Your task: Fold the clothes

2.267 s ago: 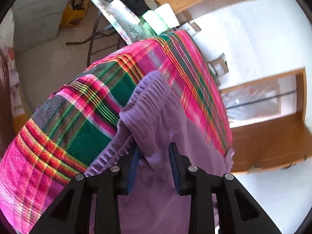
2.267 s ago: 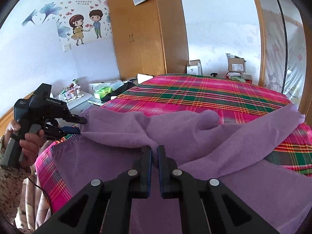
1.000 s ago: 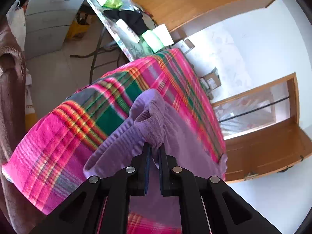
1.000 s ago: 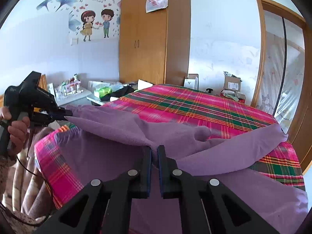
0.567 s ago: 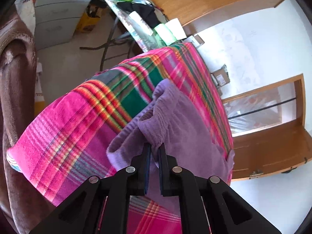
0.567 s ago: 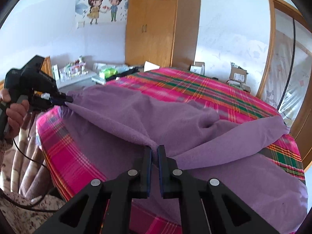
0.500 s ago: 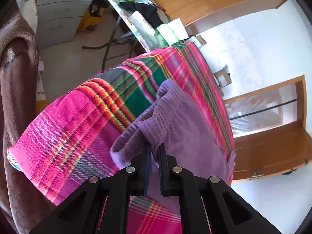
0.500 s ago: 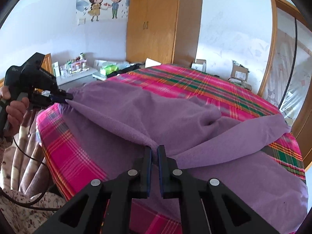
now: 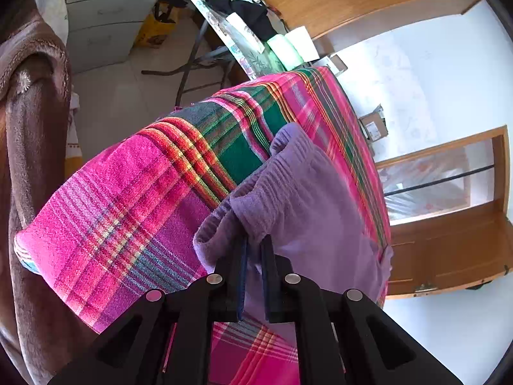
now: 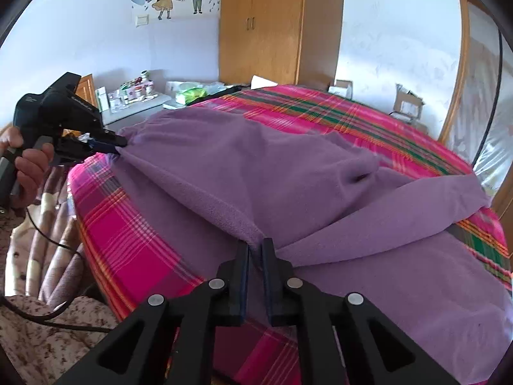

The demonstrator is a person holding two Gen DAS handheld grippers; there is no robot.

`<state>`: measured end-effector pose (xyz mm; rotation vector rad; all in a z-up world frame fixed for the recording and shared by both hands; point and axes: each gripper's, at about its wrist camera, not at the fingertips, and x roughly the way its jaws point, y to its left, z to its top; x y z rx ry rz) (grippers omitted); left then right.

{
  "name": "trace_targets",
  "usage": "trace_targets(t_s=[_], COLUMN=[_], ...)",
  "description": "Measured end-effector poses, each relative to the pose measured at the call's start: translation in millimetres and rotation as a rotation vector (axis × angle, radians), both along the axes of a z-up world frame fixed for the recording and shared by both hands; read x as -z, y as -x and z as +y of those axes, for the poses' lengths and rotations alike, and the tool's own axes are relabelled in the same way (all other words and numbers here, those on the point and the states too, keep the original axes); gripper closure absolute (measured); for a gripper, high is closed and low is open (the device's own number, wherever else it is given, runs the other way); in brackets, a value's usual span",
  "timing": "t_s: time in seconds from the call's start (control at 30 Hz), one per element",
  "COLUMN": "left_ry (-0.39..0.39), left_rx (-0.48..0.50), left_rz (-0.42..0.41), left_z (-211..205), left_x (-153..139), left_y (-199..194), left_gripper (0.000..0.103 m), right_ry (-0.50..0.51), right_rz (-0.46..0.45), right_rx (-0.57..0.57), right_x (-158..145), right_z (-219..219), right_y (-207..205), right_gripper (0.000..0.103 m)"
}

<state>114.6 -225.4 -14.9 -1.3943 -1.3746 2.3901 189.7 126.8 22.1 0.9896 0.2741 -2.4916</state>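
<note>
A purple fleece garment (image 10: 256,160) lies spread over the bed's pink and green plaid sheet (image 10: 128,224), its top layer folded over toward the near edge. My right gripper (image 10: 255,245) pinches the fold's near edge. Its jaws are opening slightly, and cloth still sits between the pads. My left gripper (image 9: 255,243) is shut on the ribbed waistband corner of the garment (image 9: 304,199) near the bed's corner (image 9: 128,208). In the right wrist view the left gripper (image 10: 118,142), held by a hand (image 10: 29,160), grips the fold's far left end.
A wooden wardrobe (image 10: 263,25) stands behind the bed. A cluttered side table (image 9: 243,32) and grey drawers (image 9: 105,16) lie past the bed's corner. Cardboard boxes (image 10: 407,102) sit by the far wall. A brown blanket (image 9: 32,160) hangs at left.
The left gripper, open at first, closed on the waistband. Both grippers then sank, bringing the folded edge down toward the sheet. The right jaws' gap looks a little wider now.
</note>
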Motion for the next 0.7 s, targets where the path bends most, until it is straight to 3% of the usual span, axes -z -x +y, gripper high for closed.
trace_targets(t_s=[0.23, 0.47, 0.7], left_ry=[0.008, 0.043, 0.123], left_rx=[-0.013, -0.06, -0.007], left_rz=[-0.002, 0.009, 0.05], left_z=[-4.7, -8.8, 16.8], left_x=[-3.8, -16.5, -34.9], left_y=[-7.3, -18.5, -14.8], left_gripper=[0.094, 0.094, 0.093], right_ry=[0.135, 0.235, 0.174], right_rz=[-0.077, -0.075, -0.163], right_rx=[-0.043, 0.035, -0.028], right_x=[-14.5, -26.2, -5.9], right_z=[18.4, 35.1, 5.8], right_y=[0.8, 29.3, 44.1], right_gripper=[0.092, 0.092, 0.092])
